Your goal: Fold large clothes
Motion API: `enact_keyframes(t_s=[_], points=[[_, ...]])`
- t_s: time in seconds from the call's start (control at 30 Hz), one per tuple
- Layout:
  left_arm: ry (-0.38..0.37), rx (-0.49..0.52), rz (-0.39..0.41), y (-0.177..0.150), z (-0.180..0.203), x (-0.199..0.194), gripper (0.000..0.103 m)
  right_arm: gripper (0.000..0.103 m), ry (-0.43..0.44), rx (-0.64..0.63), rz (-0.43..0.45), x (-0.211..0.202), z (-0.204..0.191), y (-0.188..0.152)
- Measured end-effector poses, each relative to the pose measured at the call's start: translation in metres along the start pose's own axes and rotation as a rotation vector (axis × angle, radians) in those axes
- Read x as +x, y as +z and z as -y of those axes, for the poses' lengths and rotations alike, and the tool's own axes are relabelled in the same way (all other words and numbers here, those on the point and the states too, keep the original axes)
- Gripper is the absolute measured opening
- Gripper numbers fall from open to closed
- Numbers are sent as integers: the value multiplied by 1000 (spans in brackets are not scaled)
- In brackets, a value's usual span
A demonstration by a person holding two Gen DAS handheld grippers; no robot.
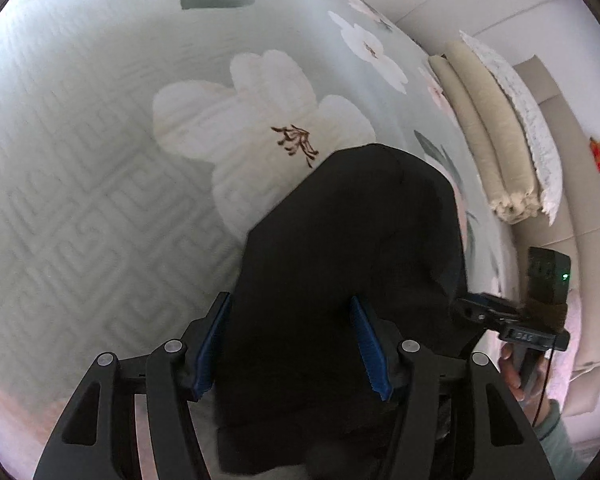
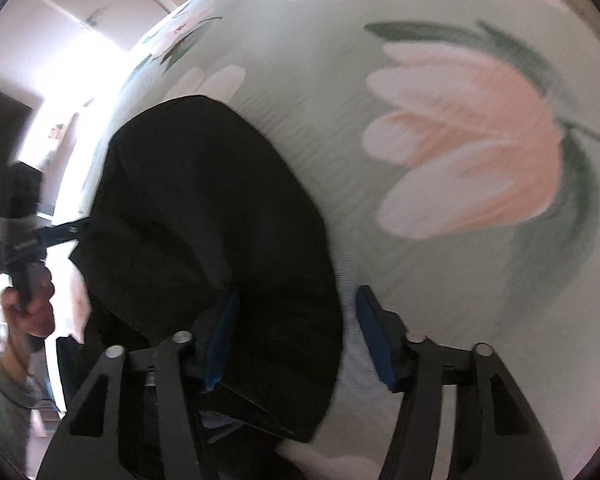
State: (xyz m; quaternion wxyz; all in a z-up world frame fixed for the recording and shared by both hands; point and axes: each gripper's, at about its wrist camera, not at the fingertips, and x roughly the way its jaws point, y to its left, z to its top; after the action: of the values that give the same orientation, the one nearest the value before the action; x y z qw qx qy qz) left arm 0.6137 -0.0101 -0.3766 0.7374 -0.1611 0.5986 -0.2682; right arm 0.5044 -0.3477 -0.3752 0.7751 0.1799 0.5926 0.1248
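the black garment [image 1: 340, 272] lay on the bed [image 1: 100, 160], long axis running away from the left tool [image 1: 296, 344], whose wide jaws straddled it. the right tool [image 2: 296, 340], also wide, sat at its right edge.

My left gripper [image 1: 290, 344] and right gripper [image 2: 296, 334] have black linkage arms, silver pivot screws and ribbed blue finger pads [image 1: 370, 346]. My sleeves [image 1: 556, 432] are grey-green.

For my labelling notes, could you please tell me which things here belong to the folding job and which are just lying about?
Job:
- black garment
- left gripper
- right gripper
- floral bedspread, the work surface

Lying about:
- rolled beige bedding
- white quilted piece
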Motion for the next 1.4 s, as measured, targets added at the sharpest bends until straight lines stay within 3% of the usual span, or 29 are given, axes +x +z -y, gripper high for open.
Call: enact_keyframes(t_s=[0.07,0.13,0.17,0.2,0.37,0.5,0.57,0.8,0.9,0.97,1.03,1.1,1.23,1.4], points=[[6,34,29,-5,10,-1,45,45,19,-4,0,2,-6,1],[50,85,69,-12,22,-6,23,36,2,-17,5,6,-11,1],[57,99,91,-15,28,-13,19,24,-14,-33,17,3,-15,-2],[57,110,112,-18,32,-21,15,19,-30,-55,36,-2,-21,-5],[46,223,269,-67,76,-99,13,14,-86,-139,174,-59,-58,-34],[18,287,360,-126,109,-161,13,11,-116,-202,324,-126,-100,-88],[11,321,371,-164,123,-185,13,11,-156,-237,399,-157,-123,-128],[47,383,337,-285,134,-222,13,7,-256,-269,490,-205,-162,-252],[108,396,319,-332,134,-225,13,7,-319,-339,496,-210,-182,-302],[152,402,304,-358,128,-220,19,7,-345,-373,490,-213,-188,-326],[269,390,247,-378,115,-204,20,7,-434,-415,458,-201,-188,-351],[332,341,167,-397,91,-189,20,7,-519,-408,410,-188,-173,-367],[334,219,117,-416,59,-196,20,8,-472,-249,288,-183,-128,-383],[297,283,180,-397,95,-225,20,22,-325,-157,259,-206,-126,-379]])
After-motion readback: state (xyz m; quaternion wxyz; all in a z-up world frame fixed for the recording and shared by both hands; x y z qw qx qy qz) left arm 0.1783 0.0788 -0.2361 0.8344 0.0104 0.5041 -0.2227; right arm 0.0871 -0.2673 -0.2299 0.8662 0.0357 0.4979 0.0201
